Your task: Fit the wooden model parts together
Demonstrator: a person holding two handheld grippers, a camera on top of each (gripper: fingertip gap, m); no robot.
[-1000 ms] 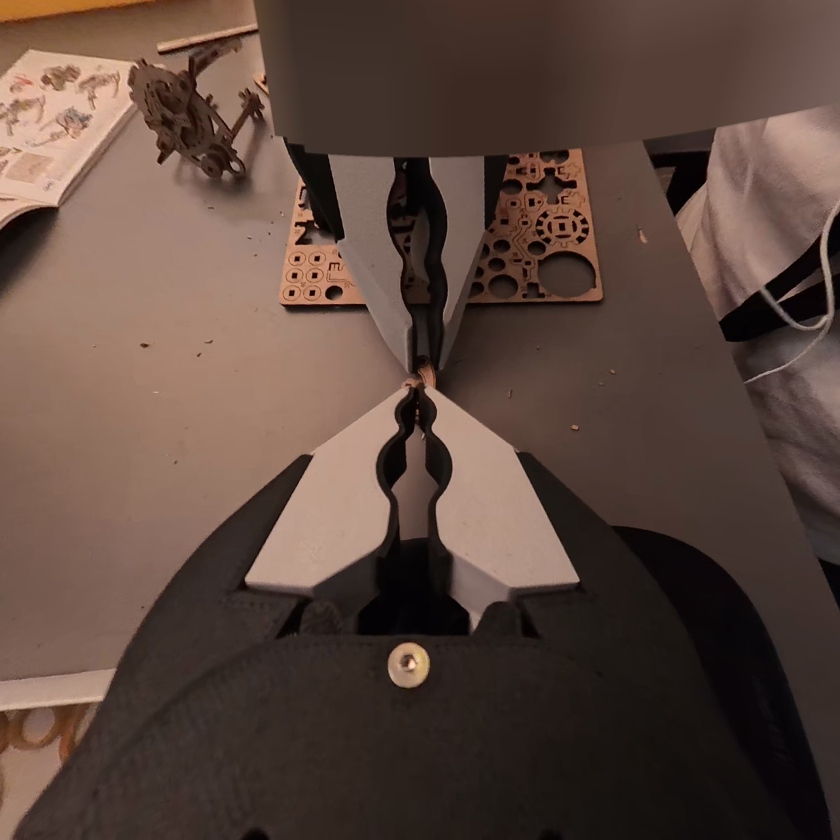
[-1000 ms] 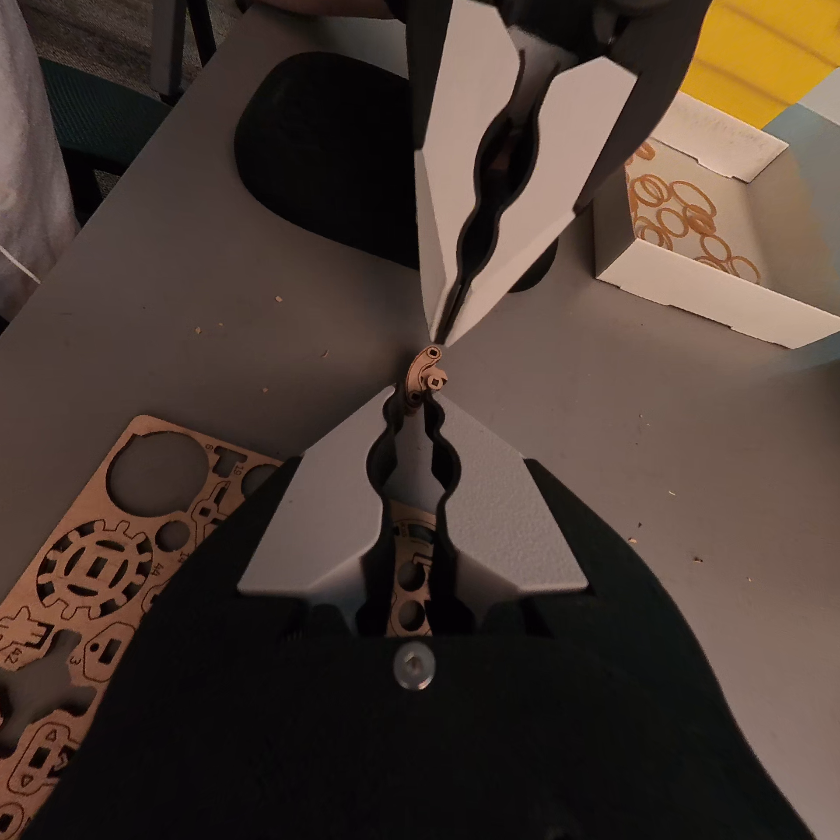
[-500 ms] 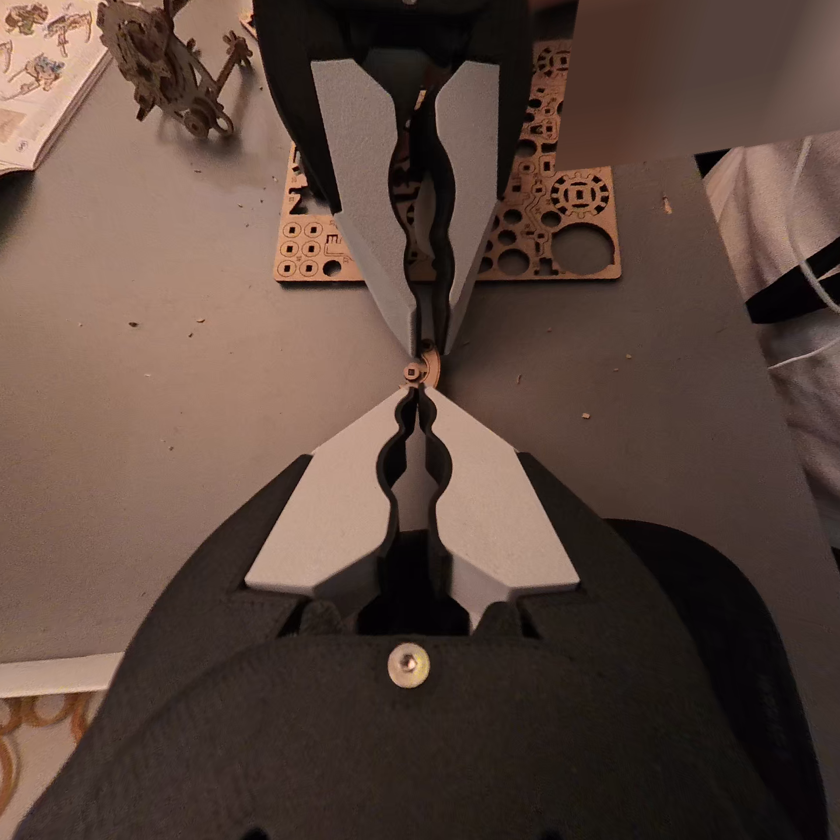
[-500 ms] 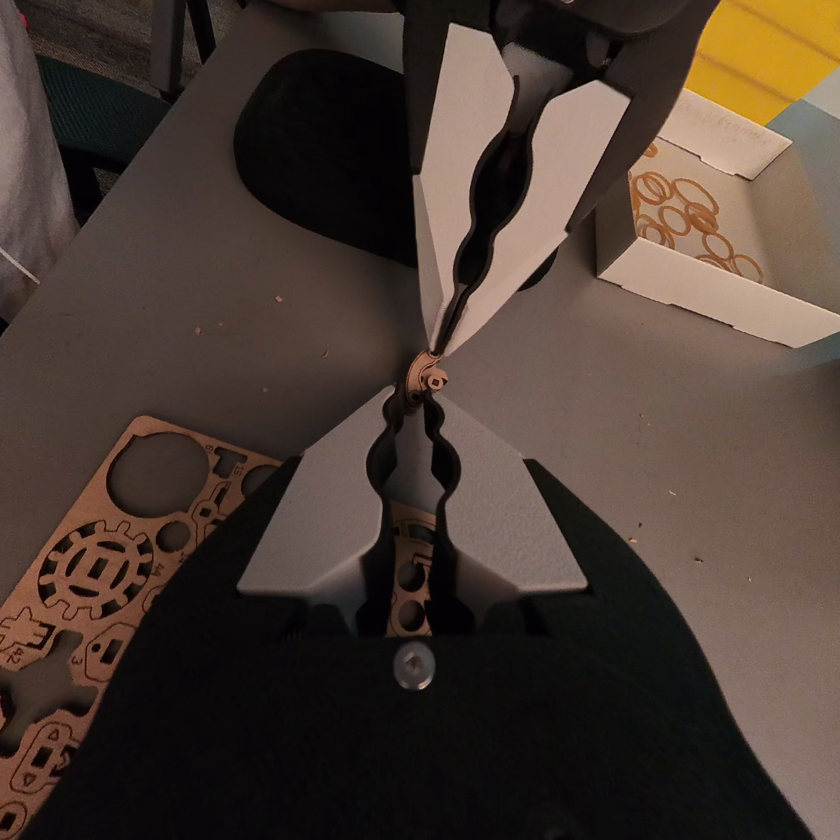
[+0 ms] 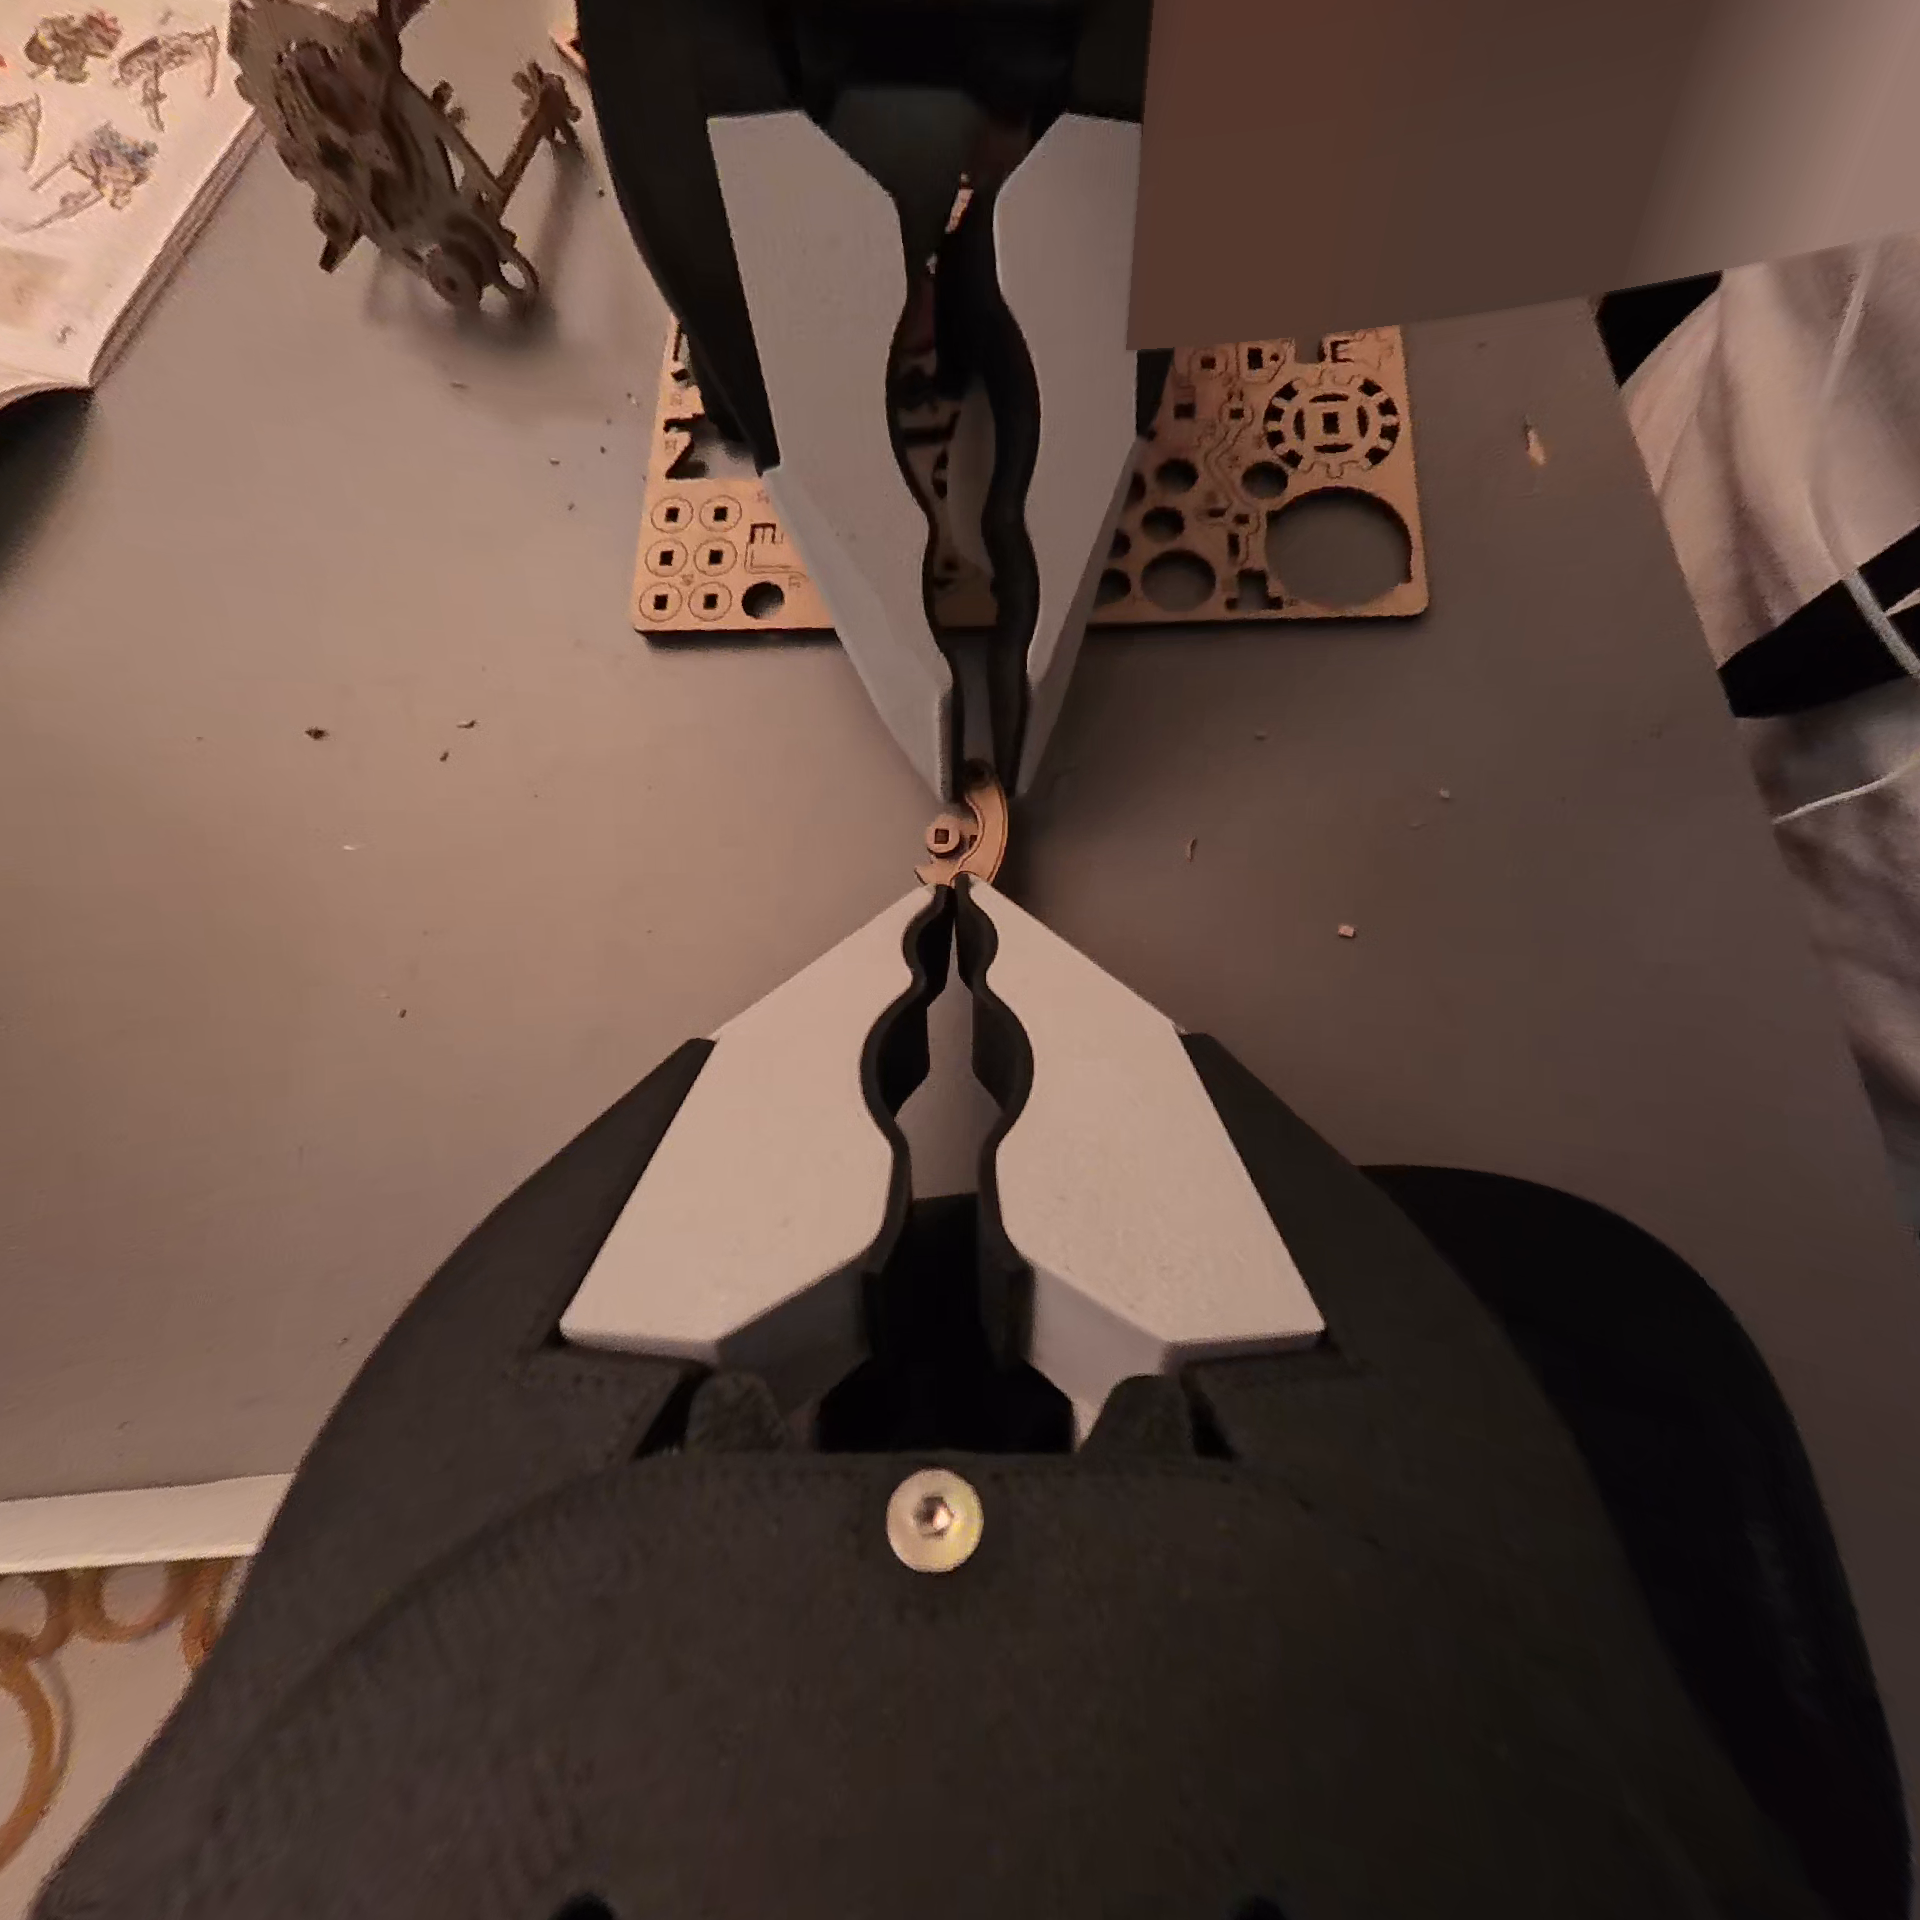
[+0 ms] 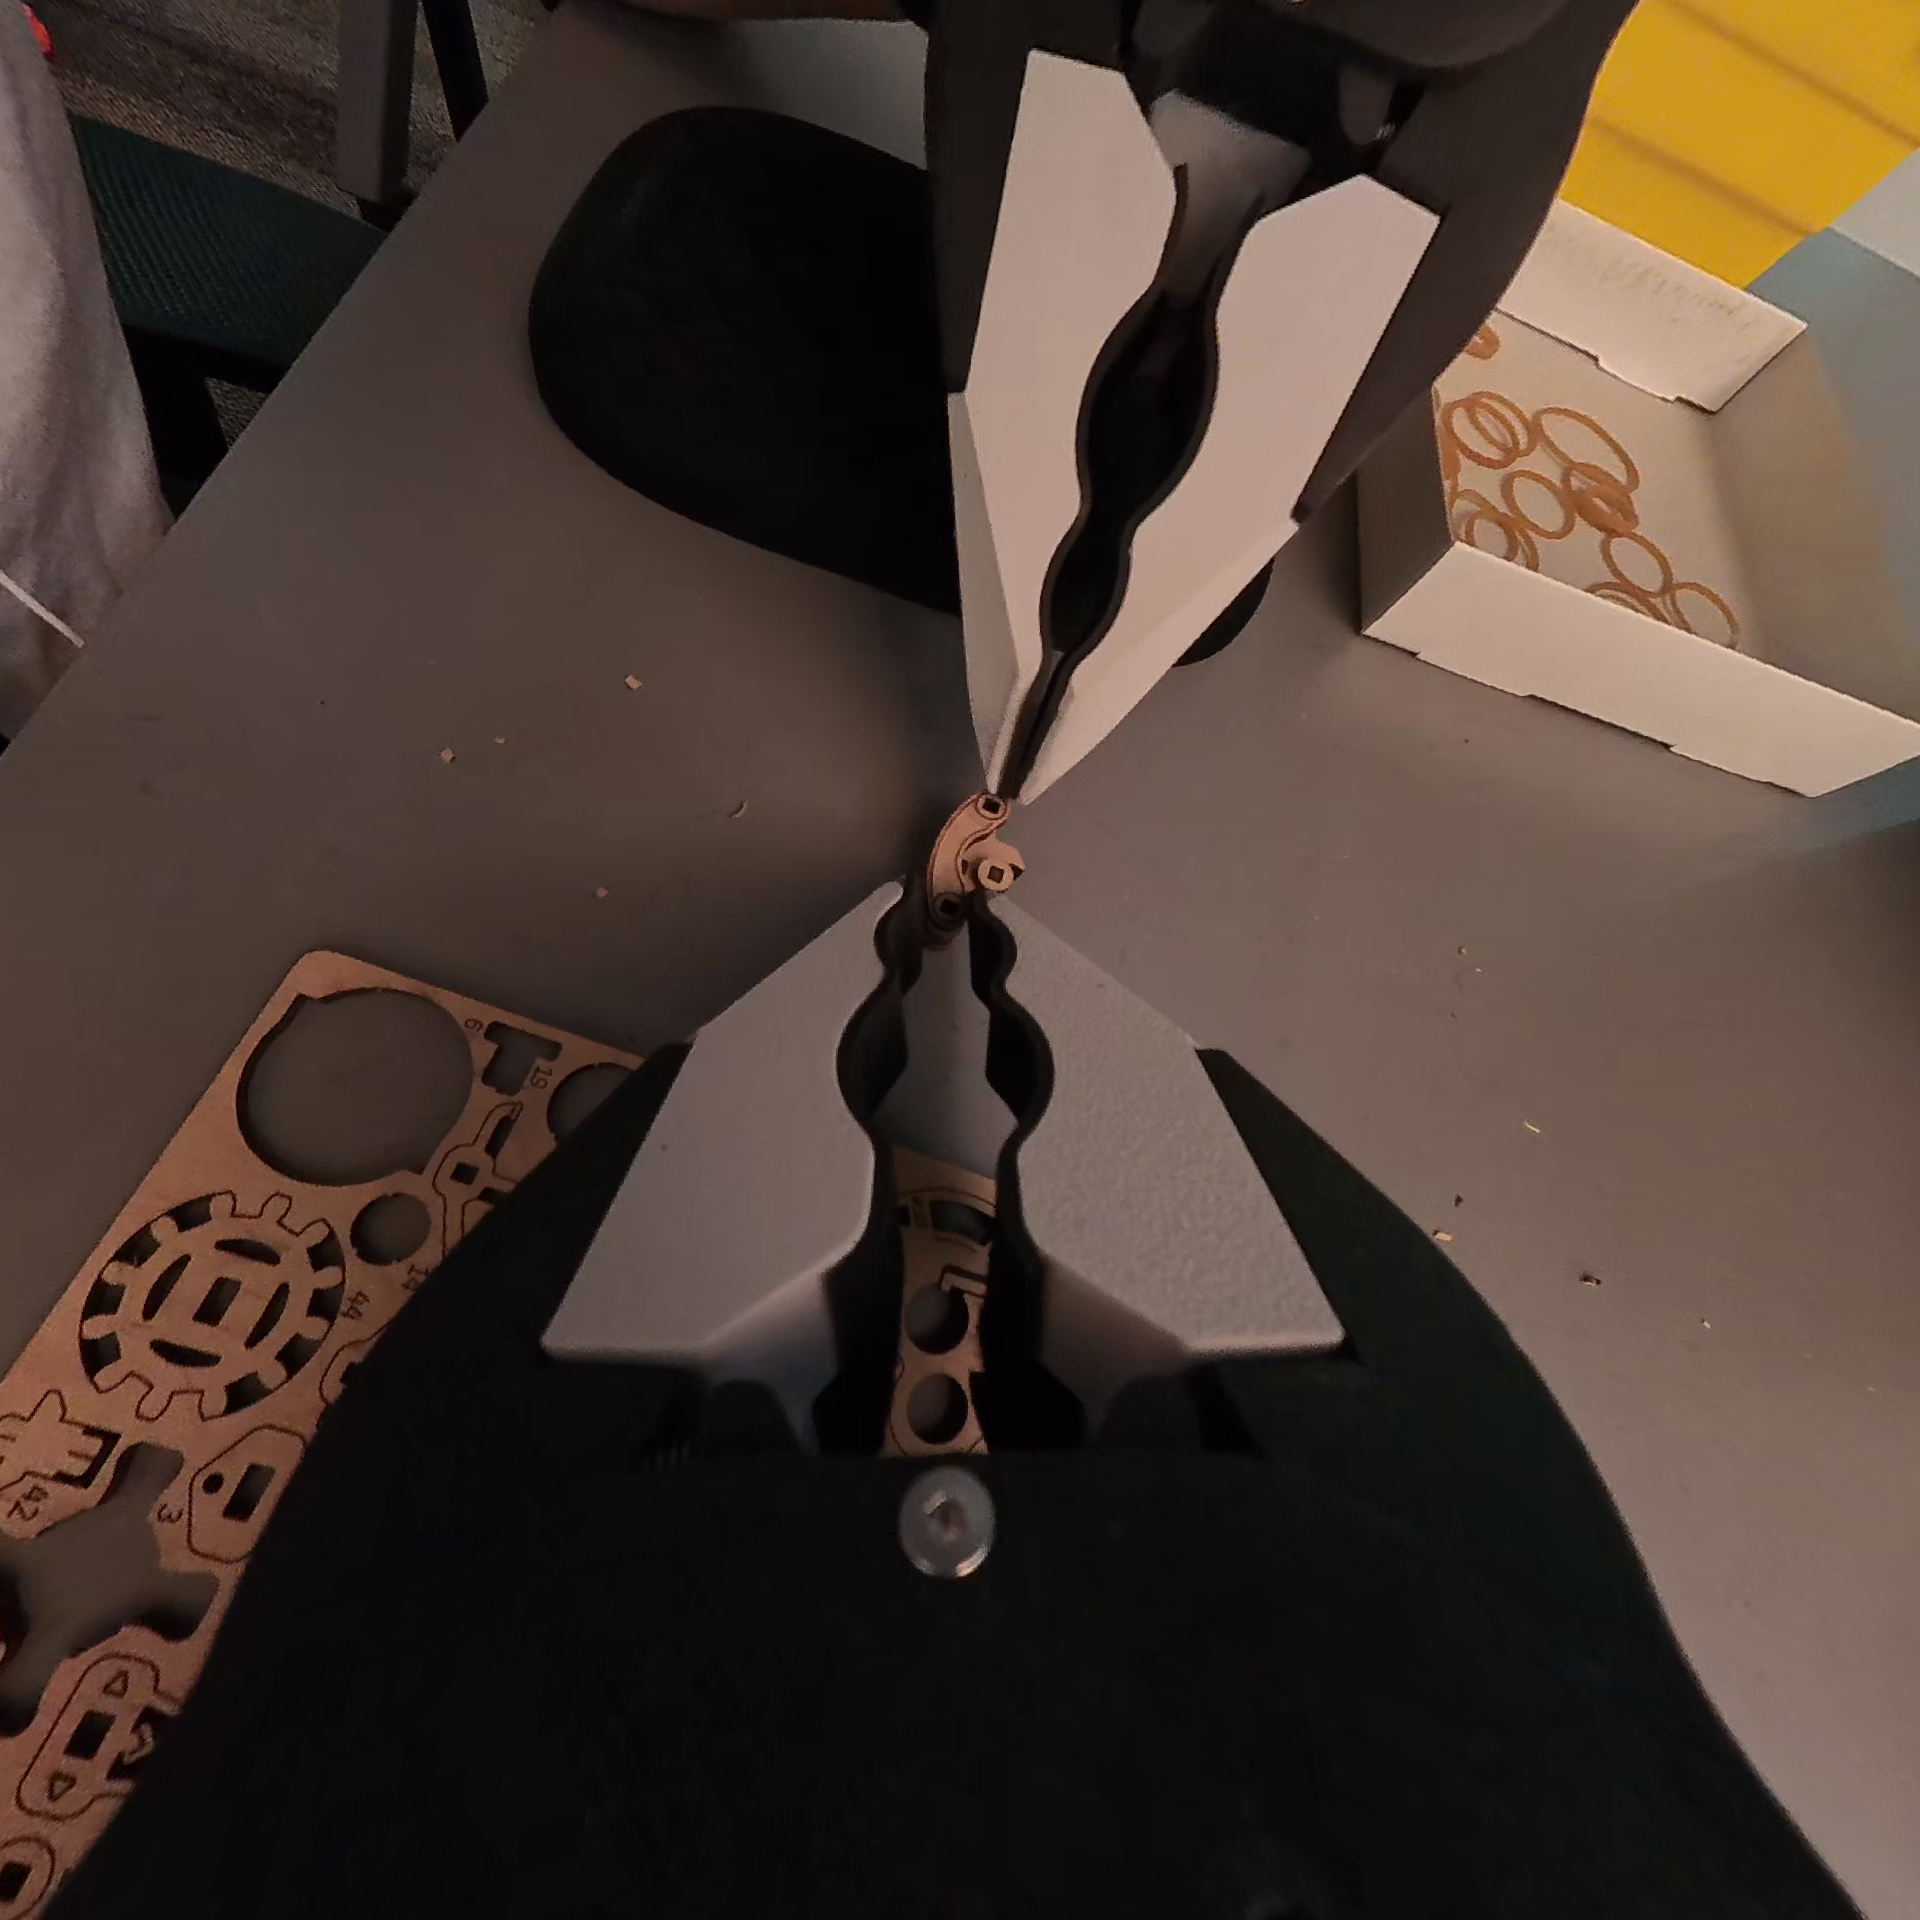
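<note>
Two grippers met tip to tip above a grey table (image 5: 312, 935), pinching small wooden parts between them. Seen from the left wrist, the left gripper (image 5: 951, 883) was closed on a small piece with a square hole (image 5: 943, 837), while the right gripper (image 5: 982, 769), opposite, was clamped on a curved wooden part (image 5: 987, 826); the two parts touched. From the right wrist, the same curved wooden part (image 6: 954, 857) sat in the right gripper (image 6: 940, 920), facing the left gripper (image 6: 1013, 795). A punched wooden sheet (image 5: 1299, 499), a partly built model (image 5: 384, 156), an open booklet (image 5: 94, 187) and a white box of rings (image 6: 1558, 540) lay nearby.
</note>
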